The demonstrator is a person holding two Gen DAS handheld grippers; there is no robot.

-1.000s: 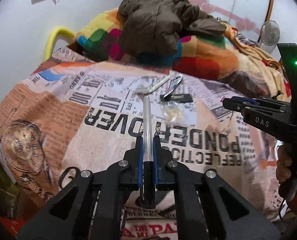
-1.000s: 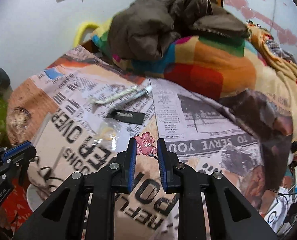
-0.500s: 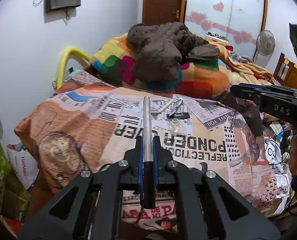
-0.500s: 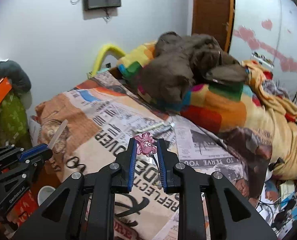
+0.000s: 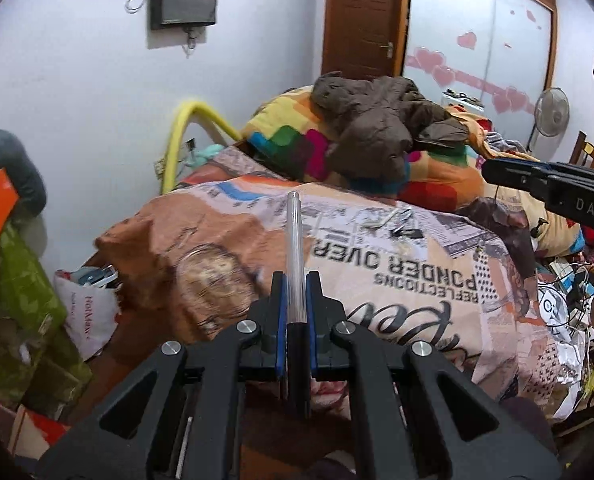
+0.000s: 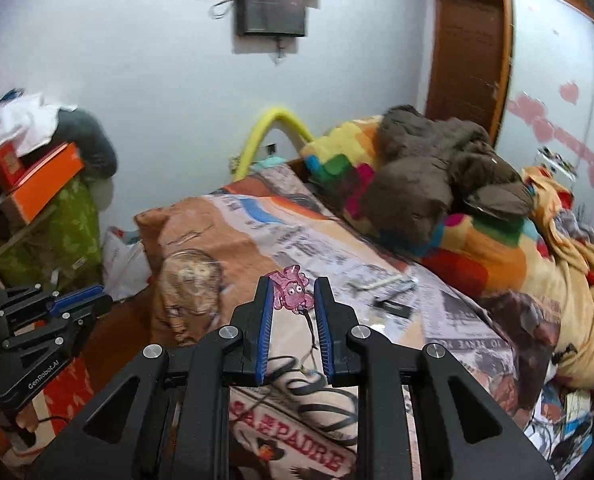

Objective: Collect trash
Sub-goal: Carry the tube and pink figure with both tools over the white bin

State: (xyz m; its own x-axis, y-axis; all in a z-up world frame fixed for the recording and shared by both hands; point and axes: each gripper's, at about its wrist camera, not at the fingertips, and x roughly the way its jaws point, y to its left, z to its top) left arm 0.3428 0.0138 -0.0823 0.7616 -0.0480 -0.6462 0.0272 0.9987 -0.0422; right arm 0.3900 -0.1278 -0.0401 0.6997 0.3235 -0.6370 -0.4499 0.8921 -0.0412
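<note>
Both wrist views face bed from foot end, probably raised; headboard wall shared.

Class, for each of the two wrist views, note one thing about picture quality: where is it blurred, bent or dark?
Left wrist view: the pen in the left gripper is sharp; the green boxes at the left edge smear; corners go black. Right wrist view: the pink charm in the right gripper is crisp; the door bows and the heart-stickered wardrobe blurs.
</note>
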